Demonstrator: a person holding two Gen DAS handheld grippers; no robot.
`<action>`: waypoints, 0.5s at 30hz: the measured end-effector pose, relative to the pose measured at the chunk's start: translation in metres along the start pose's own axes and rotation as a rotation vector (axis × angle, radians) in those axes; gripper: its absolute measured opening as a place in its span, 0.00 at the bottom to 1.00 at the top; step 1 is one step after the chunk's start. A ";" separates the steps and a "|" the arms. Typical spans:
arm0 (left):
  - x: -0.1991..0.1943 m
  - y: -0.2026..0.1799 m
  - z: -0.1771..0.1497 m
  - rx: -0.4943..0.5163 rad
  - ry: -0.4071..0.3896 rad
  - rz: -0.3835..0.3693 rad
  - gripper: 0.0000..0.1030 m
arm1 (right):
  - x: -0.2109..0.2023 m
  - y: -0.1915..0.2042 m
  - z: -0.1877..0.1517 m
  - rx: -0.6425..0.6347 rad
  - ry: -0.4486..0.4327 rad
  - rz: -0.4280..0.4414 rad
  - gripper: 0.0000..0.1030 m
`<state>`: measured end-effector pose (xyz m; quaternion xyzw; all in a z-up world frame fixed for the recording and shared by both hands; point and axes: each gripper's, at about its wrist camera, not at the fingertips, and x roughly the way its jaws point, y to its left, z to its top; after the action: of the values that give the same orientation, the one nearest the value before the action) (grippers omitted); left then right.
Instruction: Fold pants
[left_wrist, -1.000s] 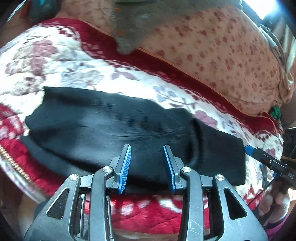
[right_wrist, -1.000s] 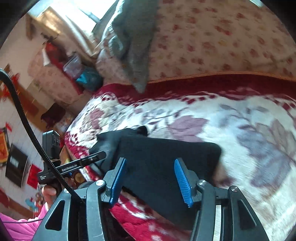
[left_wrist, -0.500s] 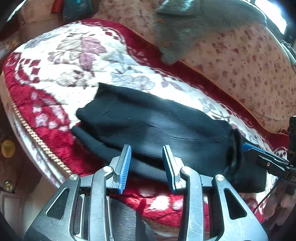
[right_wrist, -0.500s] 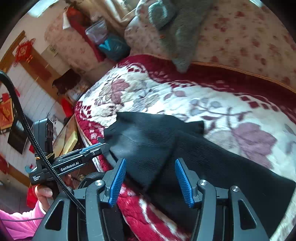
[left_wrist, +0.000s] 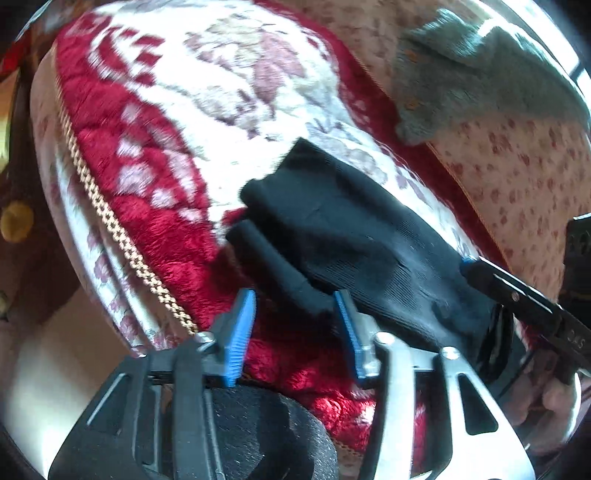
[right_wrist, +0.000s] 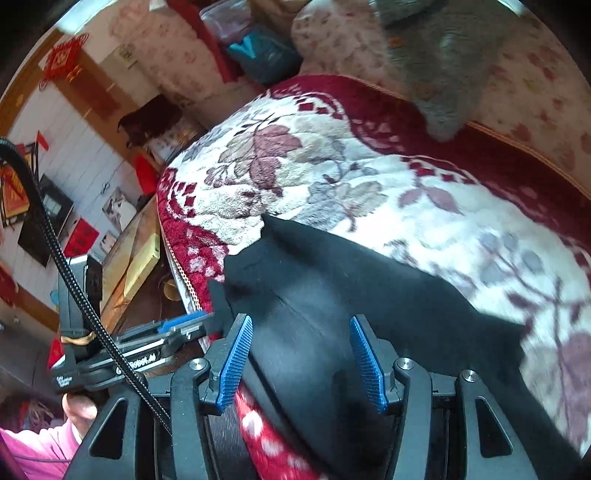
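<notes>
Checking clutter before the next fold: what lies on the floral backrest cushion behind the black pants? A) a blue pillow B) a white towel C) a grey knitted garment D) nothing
C: a grey knitted garment is draped over the backrest cushion, apart from the black pants.

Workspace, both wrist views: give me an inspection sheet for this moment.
Surface: red and white floral blanket on a bed.
Job's things: black pants lying partly folded near the blanket's edge.
Clutter: grey knit garment on the floral pillow.
Grippers: left gripper jaws opening, over the pants' edge, not gripping; right gripper open over the pants.
Cables: black braided cable beside the left gripper.
Surroundings: red wall decorations, teal bag.
</notes>
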<state>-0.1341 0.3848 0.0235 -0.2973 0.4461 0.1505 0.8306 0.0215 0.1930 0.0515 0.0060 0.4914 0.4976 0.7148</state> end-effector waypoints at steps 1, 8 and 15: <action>0.001 0.004 0.001 -0.021 0.001 -0.004 0.49 | 0.007 0.002 0.005 -0.012 0.008 0.004 0.52; 0.007 0.024 0.007 -0.090 0.012 -0.022 0.49 | 0.057 0.020 0.042 -0.107 0.067 -0.038 0.52; 0.009 0.030 0.011 -0.103 -0.002 -0.042 0.49 | 0.085 0.034 0.060 -0.161 0.095 -0.063 0.52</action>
<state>-0.1373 0.4146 0.0100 -0.3489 0.4306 0.1559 0.8176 0.0421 0.3000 0.0396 -0.0908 0.4831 0.5124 0.7041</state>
